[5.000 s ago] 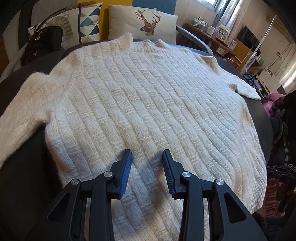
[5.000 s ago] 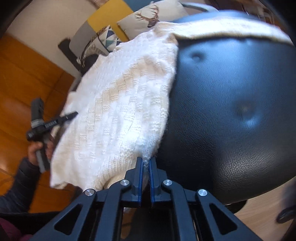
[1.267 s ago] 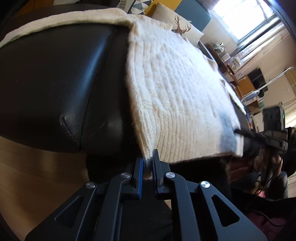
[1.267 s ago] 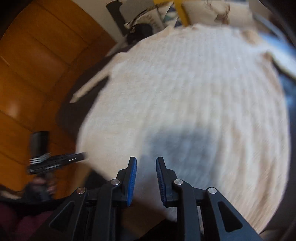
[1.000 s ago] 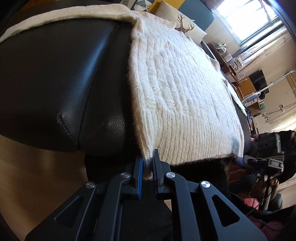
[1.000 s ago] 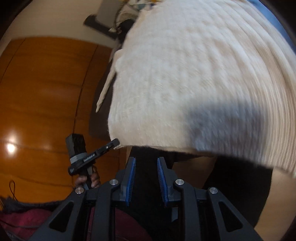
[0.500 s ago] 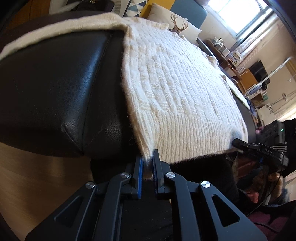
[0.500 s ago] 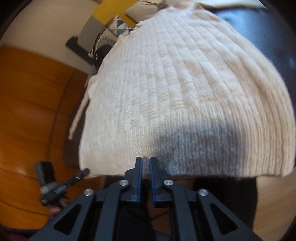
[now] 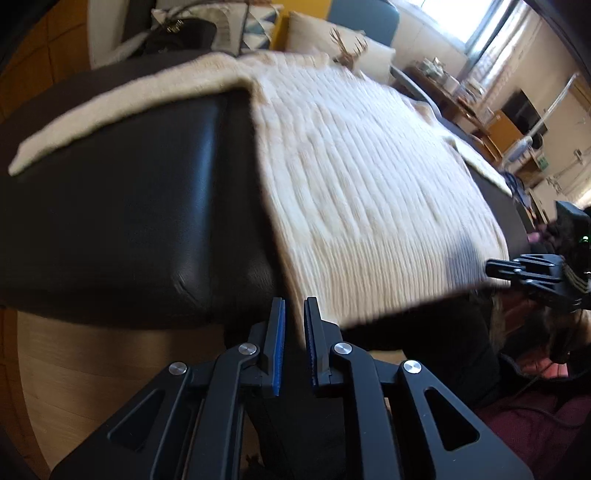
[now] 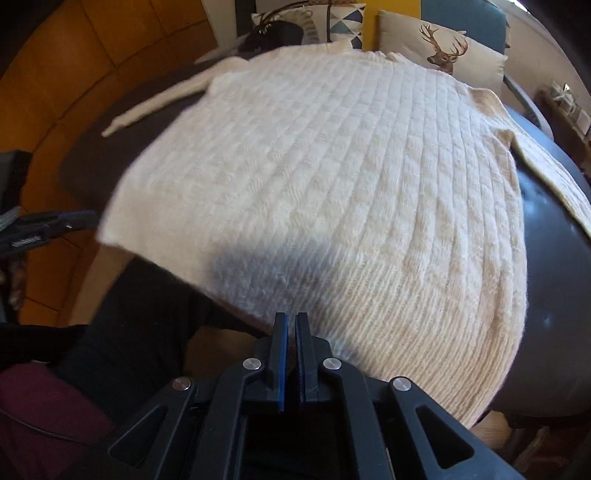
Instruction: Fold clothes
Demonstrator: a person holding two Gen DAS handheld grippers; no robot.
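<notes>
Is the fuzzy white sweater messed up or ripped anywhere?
No rips show. The sweater lies mostly flat on the dark seat. Only its bottom edge hangs off the front, and one sleeve trails sideways. Both views are slightly blurred.

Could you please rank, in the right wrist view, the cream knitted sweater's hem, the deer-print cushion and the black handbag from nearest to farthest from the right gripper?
1. Cream knitted sweater's hem, right at the right gripper.
2. Deer-print cushion, far right, behind the sweater.
3. Black handbag, far left; too close to the cushion to rank firmly.
</notes>
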